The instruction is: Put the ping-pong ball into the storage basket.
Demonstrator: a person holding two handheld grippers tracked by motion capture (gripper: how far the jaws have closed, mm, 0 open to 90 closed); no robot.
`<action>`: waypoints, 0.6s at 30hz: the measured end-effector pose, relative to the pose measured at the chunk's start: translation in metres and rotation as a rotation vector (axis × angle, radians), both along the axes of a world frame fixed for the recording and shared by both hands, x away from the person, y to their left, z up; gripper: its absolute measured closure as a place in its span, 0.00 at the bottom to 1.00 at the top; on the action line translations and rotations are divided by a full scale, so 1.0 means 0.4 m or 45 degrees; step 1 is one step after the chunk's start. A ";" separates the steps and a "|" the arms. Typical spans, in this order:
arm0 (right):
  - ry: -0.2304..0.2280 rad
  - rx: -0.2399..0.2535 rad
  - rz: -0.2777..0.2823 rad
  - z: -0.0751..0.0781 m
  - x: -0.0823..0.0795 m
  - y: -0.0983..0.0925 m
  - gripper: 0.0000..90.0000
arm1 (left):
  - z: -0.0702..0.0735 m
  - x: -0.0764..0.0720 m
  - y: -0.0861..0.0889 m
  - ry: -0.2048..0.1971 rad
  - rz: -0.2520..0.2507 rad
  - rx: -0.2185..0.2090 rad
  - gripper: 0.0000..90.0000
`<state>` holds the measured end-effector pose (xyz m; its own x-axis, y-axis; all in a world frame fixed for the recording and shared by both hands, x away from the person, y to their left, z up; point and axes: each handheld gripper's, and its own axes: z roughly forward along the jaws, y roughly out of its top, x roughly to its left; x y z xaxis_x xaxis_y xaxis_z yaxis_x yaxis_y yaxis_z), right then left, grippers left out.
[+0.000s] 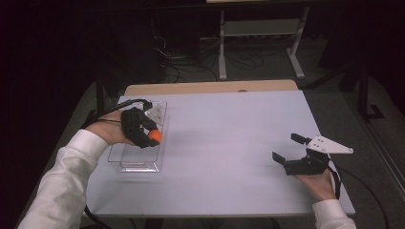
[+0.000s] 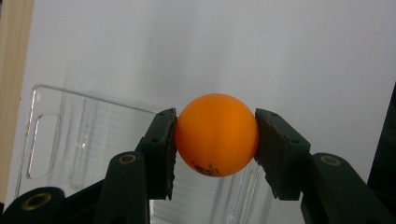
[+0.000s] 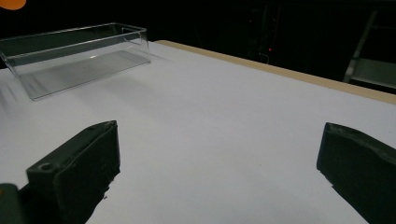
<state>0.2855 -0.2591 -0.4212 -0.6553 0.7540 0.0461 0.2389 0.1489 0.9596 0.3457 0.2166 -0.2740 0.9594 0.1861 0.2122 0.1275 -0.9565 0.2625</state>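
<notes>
An orange ball [image 2: 216,134] is pinched between the two black pads of my left gripper [image 2: 215,140], which is shut on it. In the high view that left gripper [image 1: 152,135] holds the ball [image 1: 154,136] above the right edge of a clear plastic box [image 1: 137,164] at the table's left side. The box [image 2: 70,140] lies below and behind the ball in the left gripper view. My right gripper [image 1: 285,150] rests near the table's right front with its jaws wide apart and nothing between them. From the right gripper view [image 3: 219,158] the box [image 3: 74,53] stands far off at upper left.
The white tabletop [image 1: 224,138] has a wooden strip [image 1: 210,87] along its far edge. Beyond it stand a metal frame [image 1: 258,38] and loose cables on a dark floor. Cables trail from both grippers off the table's front corners.
</notes>
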 end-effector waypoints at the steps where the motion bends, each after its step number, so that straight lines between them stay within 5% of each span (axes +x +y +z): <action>1: 0.001 0.001 0.000 0.000 0.000 0.000 0.00 | -0.001 0.000 0.001 0.002 0.002 0.006 0.57; 18: 0.000 0.001 0.002 0.000 0.000 0.001 0.00 | -0.019 0.013 0.005 0.029 0.015 0.091 0.57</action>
<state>0.2856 -0.2588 -0.4212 -0.6563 0.7530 0.0468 0.2389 0.1485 0.9596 0.3508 0.2184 -0.2818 0.9620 0.1822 0.2032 0.1438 -0.9712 0.1902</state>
